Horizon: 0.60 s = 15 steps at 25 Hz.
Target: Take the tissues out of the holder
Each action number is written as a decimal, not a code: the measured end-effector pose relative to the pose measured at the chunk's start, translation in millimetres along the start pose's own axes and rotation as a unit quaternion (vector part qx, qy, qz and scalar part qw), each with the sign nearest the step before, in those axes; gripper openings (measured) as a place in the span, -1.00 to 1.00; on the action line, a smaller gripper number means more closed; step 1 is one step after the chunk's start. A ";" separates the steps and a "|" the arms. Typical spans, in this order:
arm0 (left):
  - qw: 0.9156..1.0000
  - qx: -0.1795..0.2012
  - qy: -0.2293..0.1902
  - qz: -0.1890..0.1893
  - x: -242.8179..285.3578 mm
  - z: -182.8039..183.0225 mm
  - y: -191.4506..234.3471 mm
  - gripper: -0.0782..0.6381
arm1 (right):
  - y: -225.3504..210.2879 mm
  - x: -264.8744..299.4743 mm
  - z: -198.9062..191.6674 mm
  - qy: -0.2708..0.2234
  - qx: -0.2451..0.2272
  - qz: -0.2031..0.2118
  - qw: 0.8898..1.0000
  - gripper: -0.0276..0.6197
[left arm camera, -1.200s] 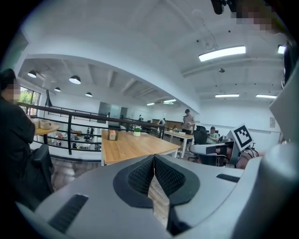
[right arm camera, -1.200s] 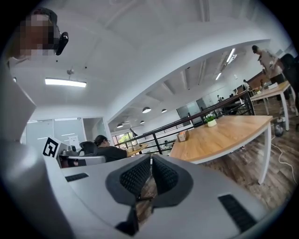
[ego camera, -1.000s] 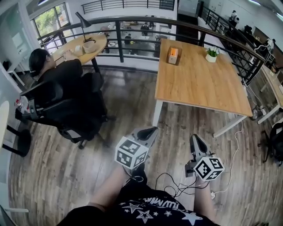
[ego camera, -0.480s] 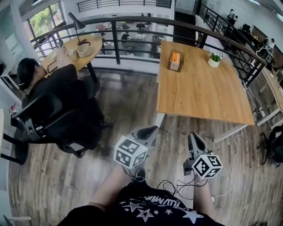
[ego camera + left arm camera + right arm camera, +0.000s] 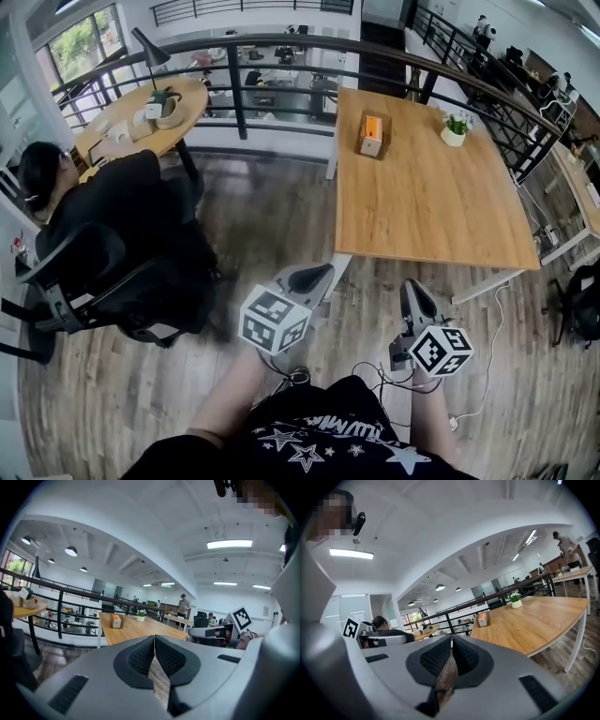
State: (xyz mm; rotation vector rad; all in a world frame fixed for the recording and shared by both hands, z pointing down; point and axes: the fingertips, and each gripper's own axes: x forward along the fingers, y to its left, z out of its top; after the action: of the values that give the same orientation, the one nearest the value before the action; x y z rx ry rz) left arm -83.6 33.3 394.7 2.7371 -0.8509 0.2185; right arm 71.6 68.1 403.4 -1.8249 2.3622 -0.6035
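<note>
The tissue holder (image 5: 371,134) is a small wooden box with an orange pack showing, standing at the far end of a long wooden table (image 5: 422,206). It also shows small in the left gripper view (image 5: 116,620) and the right gripper view (image 5: 483,618). My left gripper (image 5: 319,274) and right gripper (image 5: 411,289) are held side by side over the wooden floor, short of the table's near edge and far from the holder. Both point toward the table. Each pair of jaws meets at the tips, left (image 5: 154,639) and right (image 5: 451,639), with nothing between them.
A person in black sits in an office chair (image 5: 103,272) at the left. A round table (image 5: 141,117) with a lamp stands behind, by a black railing (image 5: 234,84). A small potted plant (image 5: 454,128) is on the long table. Cables (image 5: 375,375) lie on the floor.
The whole view has advanced toward the long table, whose near edge now lies closer to both grippers. The seated person has slid left in the view. Both grippers remain shut.
</note>
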 end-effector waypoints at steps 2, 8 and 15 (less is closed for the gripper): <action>1.000 -0.001 0.001 0.001 6.2 1.2 6.2 -0.74 | -6.9 6.9 -0.1 0.004 0.002 -0.002 1.000 -0.85; 1.000 -0.002 0.019 0.007 19.6 -0.8 25.4 -0.74 | -22.1 34.6 2.1 0.007 0.018 -0.003 1.000 -0.85; 0.999 0.001 0.025 0.034 62.0 8.8 81.1 -0.74 | -50.1 113.9 18.4 0.015 0.012 0.025 1.000 -0.85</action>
State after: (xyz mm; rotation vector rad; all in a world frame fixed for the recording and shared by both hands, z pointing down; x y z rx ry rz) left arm -79.0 -66.6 416.8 2.6956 -0.9324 0.3003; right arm 91.0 -54.6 423.3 -1.7540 2.4020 -0.6550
